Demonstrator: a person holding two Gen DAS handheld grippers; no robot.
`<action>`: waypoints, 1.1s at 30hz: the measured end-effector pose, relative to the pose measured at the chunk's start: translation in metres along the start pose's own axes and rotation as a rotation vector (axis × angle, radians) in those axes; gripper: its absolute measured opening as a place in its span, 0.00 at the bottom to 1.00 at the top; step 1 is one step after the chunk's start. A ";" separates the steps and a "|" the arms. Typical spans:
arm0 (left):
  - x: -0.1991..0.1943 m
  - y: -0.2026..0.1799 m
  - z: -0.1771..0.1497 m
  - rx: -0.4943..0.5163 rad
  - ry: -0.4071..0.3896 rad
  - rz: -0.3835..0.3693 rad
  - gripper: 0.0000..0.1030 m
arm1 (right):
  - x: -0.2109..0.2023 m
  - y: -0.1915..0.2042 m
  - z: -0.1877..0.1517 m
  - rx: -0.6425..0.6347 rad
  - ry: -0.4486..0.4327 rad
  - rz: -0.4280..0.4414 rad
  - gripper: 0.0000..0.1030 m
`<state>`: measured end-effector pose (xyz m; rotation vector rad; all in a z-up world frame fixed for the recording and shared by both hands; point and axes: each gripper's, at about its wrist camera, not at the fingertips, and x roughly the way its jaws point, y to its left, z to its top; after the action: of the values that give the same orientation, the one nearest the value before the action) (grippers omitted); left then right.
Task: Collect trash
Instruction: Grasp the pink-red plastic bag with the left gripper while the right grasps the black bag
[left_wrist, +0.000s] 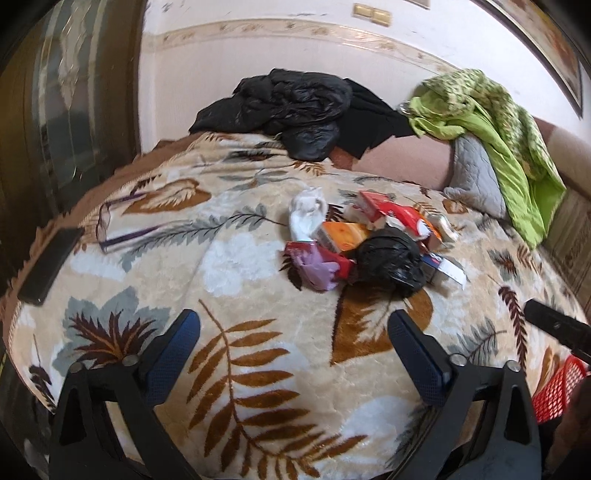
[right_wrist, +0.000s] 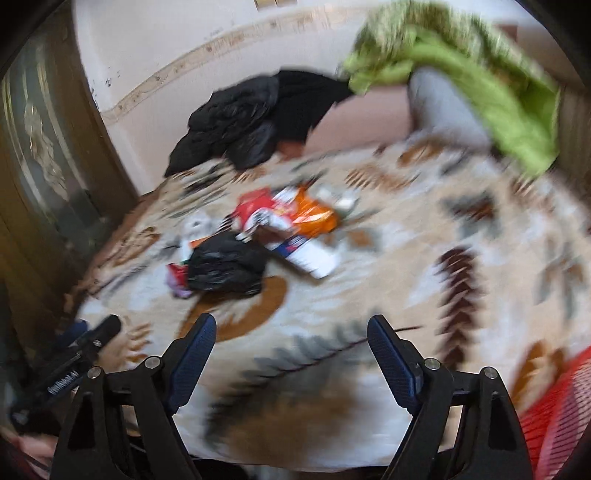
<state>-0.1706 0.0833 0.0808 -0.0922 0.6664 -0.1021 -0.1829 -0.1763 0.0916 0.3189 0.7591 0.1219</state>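
Far ahead of both grippers, trash pile (left_wrist: 373, 240) on blanket (left_wrist: 258, 369); left gripper (left_wrist: 293, 354) and right gripper (right_wrist: 291, 354) wide open, empty; neither clearly nearer.

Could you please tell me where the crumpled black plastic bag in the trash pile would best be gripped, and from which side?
Grip the black bag across its raised crumpled top, coming from the near side, where the blanket in front lies bare. Boxes crowd its far side and a purple wrapper touches its left. The left gripper, jaws open, already faces it, so it is probably the handier one.
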 end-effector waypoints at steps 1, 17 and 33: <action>0.003 0.004 0.001 -0.019 0.015 -0.005 0.88 | 0.009 0.001 0.003 0.027 0.032 0.038 0.82; 0.023 0.032 0.009 -0.124 0.094 -0.053 0.83 | 0.127 0.049 0.042 0.154 0.212 0.159 0.52; 0.116 -0.011 0.050 -0.079 0.217 -0.055 0.83 | 0.041 0.007 0.040 0.114 0.055 0.204 0.35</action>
<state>-0.0499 0.0606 0.0503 -0.1775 0.8848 -0.1400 -0.1258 -0.1698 0.0938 0.5034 0.7883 0.2815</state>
